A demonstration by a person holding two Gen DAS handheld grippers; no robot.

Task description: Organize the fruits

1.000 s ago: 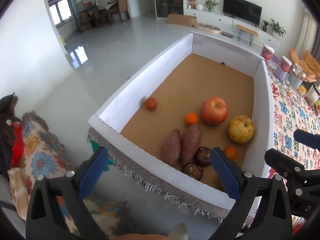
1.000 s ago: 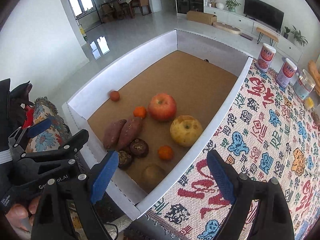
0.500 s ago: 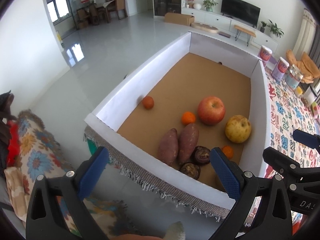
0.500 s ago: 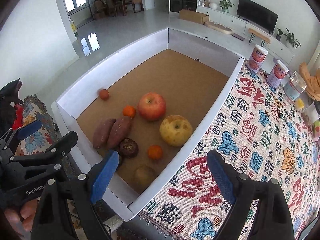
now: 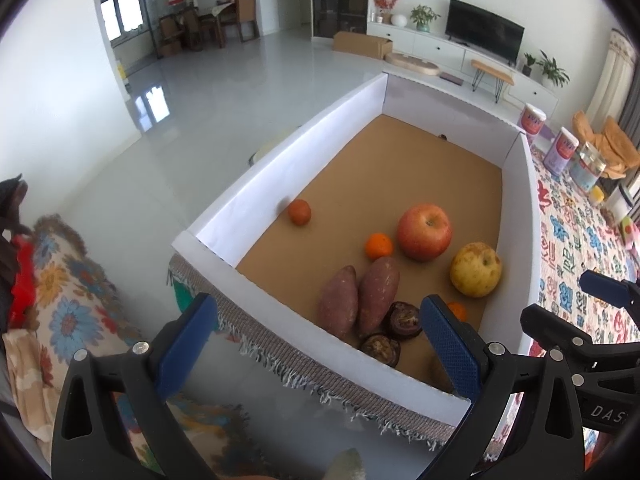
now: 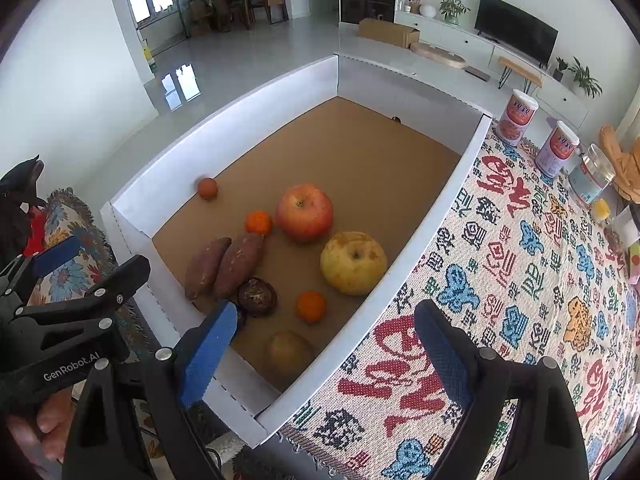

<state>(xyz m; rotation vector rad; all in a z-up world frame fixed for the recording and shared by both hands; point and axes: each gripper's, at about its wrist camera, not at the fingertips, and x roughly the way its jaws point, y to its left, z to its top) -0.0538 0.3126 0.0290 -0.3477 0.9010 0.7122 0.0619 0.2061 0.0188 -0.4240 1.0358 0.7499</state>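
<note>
a white-walled box (image 6: 420, 240) with a brown cardboard floor sits on a patterned woven cloth (image 6: 520, 280) that covers the desk. both grippers hang over the near end of the box with nothing between their blue pads. the left gripper (image 5: 316, 344) is spread wide, its fingers straddling the near wall of the box. the right gripper (image 6: 324, 352) is also wide open, one finger over the box's near corner and the other over the cloth.

the produce is gathered in the near half of the box. a red apple (image 6: 305, 212) lies near the middle, with a small orange (image 6: 259, 222) just beside it on its left. a yellow apple (image 6: 353, 263) sits close to the right wall. two sweet potatoes (image 6: 224, 266) lie side by side and touching. two dark round fruits are at their near end: one (image 6: 257, 297) in plain sight, the other (image 5: 380, 349) seen from the left wrist view, close to the near wall. a second small orange (image 6: 310, 306) rests between the dark fruit and the yellow apple. a brownish fruit (image 6: 289, 350) lies nearest the front wall. a small reddish orange fruit (image 6: 207, 189) sits apart against the left wall.

on the cloth beyond the box stand two labelled canisters (image 6: 520, 117) and a clear jar (image 6: 591, 178).
</note>
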